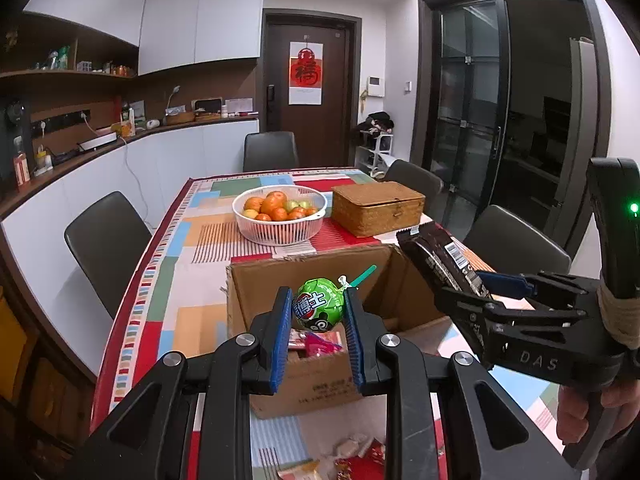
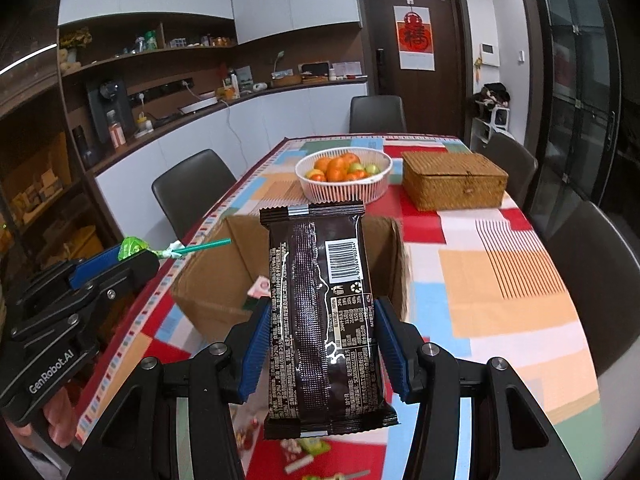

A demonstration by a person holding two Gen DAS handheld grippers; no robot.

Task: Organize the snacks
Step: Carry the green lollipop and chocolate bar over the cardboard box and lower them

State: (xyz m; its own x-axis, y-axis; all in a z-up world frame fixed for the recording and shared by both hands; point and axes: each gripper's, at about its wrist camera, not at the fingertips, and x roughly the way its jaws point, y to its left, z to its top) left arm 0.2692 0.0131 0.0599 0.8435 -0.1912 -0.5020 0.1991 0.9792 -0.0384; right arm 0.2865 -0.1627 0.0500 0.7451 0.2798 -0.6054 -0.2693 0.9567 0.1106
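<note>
A table (image 2: pixel 500 280) spread with a patchwork cloth is seen, with an open cardboard box (image 1: pixel 280 280) standing on it, a few wrapped snacks lying inside. Above the box's right edge, a dark snack packet (image 2: pixel 320 312) is clamped by its sides in the right gripper (image 2: pixel 322 344), jaws partly apart. A green lollipop (image 1: pixel 319 306) is pinched in the nearly closed left gripper (image 1: pixel 317 338) over the box.

Snack wrappers (image 1: pixel 352 454) on the tablecloth, cut off by the bottom edge and partly hidden behind the gripper frame. Cardboard box (image 2: pixel 208 280) interior largely hidden by the dark snack packet (image 2: pixel 324 312); contents blurred.
</note>
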